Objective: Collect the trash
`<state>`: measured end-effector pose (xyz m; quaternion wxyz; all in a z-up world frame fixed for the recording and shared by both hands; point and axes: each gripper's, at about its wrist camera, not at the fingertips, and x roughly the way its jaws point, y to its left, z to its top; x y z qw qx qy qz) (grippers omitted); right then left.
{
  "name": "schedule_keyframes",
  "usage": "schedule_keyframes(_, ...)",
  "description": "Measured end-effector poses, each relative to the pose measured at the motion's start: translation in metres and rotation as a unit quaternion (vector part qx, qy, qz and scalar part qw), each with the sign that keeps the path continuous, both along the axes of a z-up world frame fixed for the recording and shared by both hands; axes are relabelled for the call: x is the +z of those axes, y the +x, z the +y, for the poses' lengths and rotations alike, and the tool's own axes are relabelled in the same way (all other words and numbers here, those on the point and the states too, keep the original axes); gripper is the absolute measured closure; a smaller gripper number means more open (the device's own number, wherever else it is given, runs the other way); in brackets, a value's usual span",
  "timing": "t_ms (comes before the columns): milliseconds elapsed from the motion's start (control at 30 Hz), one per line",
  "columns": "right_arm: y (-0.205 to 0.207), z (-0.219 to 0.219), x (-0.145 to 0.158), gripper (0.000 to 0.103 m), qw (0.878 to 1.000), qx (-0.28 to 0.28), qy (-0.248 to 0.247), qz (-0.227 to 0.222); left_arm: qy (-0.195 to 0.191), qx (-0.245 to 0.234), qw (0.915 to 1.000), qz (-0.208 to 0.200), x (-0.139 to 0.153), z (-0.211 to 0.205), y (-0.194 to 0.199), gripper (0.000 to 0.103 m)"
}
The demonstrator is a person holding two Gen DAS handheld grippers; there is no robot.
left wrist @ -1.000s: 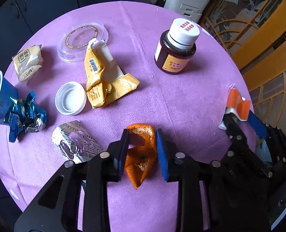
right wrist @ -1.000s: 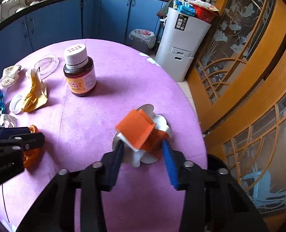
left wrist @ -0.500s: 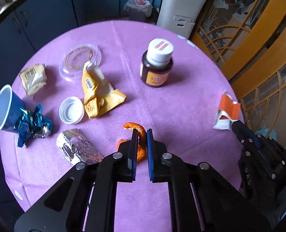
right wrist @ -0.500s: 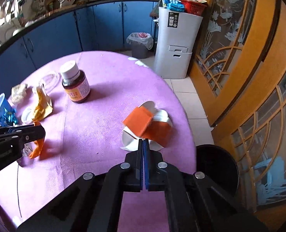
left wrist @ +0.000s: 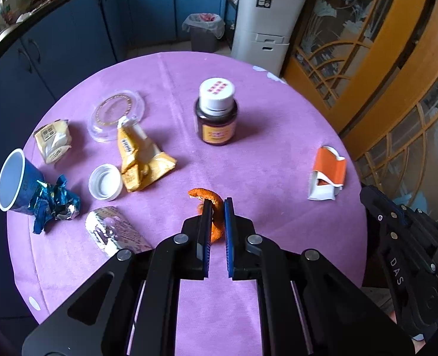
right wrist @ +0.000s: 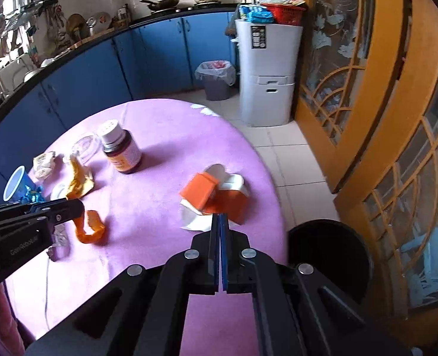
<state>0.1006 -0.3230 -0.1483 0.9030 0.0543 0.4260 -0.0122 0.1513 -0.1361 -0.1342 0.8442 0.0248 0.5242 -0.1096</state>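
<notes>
Where blue cabinets (right wrist: 100,68) curve, round purple-clothed table (left wrist: 263,154), tiled floor (right wrist: 290,154), littered

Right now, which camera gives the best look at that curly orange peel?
The right wrist view: the orange peel shows whole from the side, dangling from the left gripper above the purple table. The left wrist view sees it end-on, pinched between the pads, partly hidden.

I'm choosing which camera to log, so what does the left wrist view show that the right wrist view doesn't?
Only the left wrist view shows the white cap's open inside and the foil blister pack plainly. Only the right wrist view shows the black bin beside the table and the stove pots. Both show the orange peel in the left gripper and the brown bottle.
</notes>
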Motion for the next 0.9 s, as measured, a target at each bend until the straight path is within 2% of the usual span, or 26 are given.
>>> schedule_keyframes(167, 0.019, 0.012, -0.007, 0.100, 1.000, 0.020, 0.014, 0.009, 0.004, 0.016, 0.9999, -0.003, -0.001, 0.013, 0.008, 0.094)
schedule_keyframes(300, 0.036, 0.017, -0.015, 0.100, 0.999, 0.020, 0.004, 0.028, 0.001, 0.021, 0.9998, -0.006, -0.004, 0.021, 0.016, 0.094)
schedule_keyframes(333, 0.041, 0.018, -0.016, 0.097, 0.999, 0.026, 0.007, 0.031, -0.001, 0.021, 0.9998, -0.005, -0.005, 0.022, 0.019, 0.094)
schedule_keyframes(367, 0.045, 0.019, -0.016, 0.077, 0.999, 0.026, 0.003, 0.030, -0.002, 0.021, 0.9998, -0.004, -0.007, 0.023, 0.021, 0.094)
schedule_keyframes(400, 0.048, 0.021, -0.016, 0.051, 0.999, 0.024, -0.006, 0.027, -0.003, 0.021, 0.9998, -0.004, -0.008, 0.024, 0.023, 0.094)
schedule_keyframes(433, 0.050, 0.021, -0.014, 0.005, 0.999, 0.024, -0.008, 0.021, -0.004, 0.021, 0.9998, -0.004, -0.009, 0.025, 0.024, 0.094)
schedule_keyframes(533, 0.054, 0.022, -0.009, 0.007, 1.000, 0.012, -0.015, 0.011, -0.006, 0.021, 0.9997, -0.004, -0.010, 0.027, 0.028, 0.095)
schedule_keyframes(667, 0.066, 0.011, -0.021, 0.007, 0.999, -0.023, -0.020, 0.031, -0.011, 0.021, 0.9997, -0.002, -0.013, 0.029, 0.032, 0.095)
schedule_keyframes(767, 0.075, -0.001, -0.037, 0.008, 0.998, -0.037, -0.003, 0.053, -0.013, 0.019, 0.9997, 0.000, -0.014, 0.029, 0.034, 0.095)
schedule_keyframes(800, 0.078, -0.006, -0.044, 0.013, 0.997, -0.036, 0.017, 0.065, -0.013, 0.019, 0.9997, 0.001, -0.015, 0.029, 0.034, 0.095)
schedule_keyframes(833, 0.075, -0.006, -0.042, 0.033, 0.998, -0.043, -0.001, 0.050, -0.013, 0.018, 0.9998, 0.001, -0.016, 0.029, 0.035, 0.095)
schedule_keyframes(867, 0.074, -0.005, -0.040, 0.067, 0.998, -0.049, -0.021, 0.046, -0.013, 0.017, 0.9998, 0.001, -0.016, 0.029, 0.034, 0.094)
schedule_keyframes(900, 0.072, -0.006, -0.039, 0.067, 0.997, -0.049, -0.022, 0.046, -0.013, 0.016, 0.9998, 0.002, -0.017, 0.029, 0.034, 0.094)
